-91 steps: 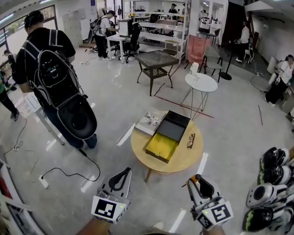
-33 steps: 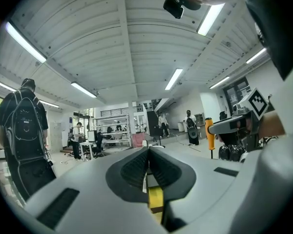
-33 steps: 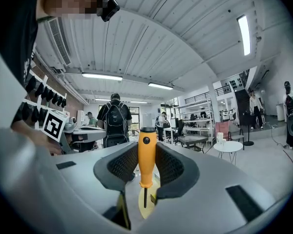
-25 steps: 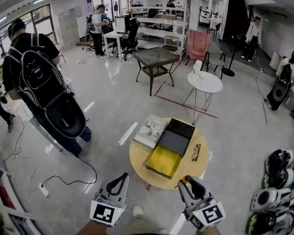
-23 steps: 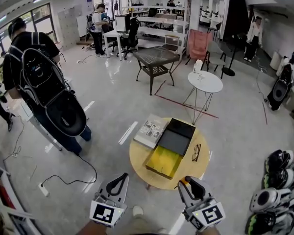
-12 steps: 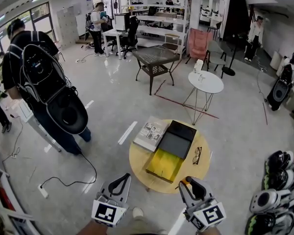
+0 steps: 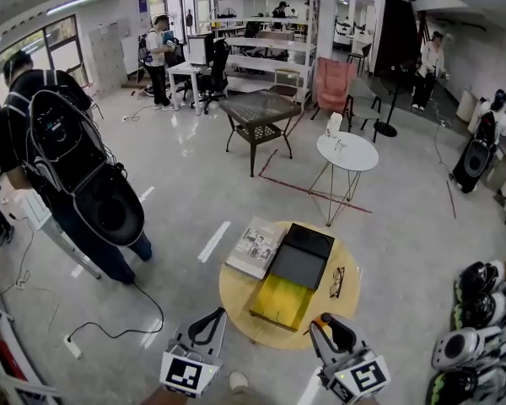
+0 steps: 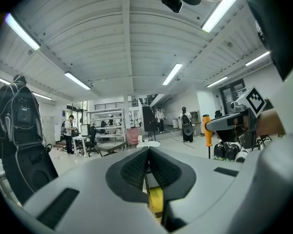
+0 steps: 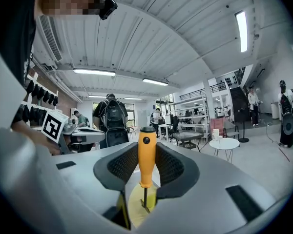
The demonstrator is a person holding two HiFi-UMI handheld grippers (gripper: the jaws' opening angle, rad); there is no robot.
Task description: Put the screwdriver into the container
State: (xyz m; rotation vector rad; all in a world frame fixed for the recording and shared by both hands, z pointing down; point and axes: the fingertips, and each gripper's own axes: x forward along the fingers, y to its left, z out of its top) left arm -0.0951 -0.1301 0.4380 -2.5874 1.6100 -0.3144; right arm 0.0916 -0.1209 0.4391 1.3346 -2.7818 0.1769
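The screwdriver is already in hand but not delivered: the right gripper has its fingers clamped on the orange handle, well short of the container, so I judge the carry over and the drop into its yellow tray remain. Only the head view shows the container, lying open on the round worktop with a magazine at its far left and glasses just right of it. The grip itself shows only in the right gripper view, and the left gripper view shows the left gripper with fingers pressed together on nothing, also short of the container.
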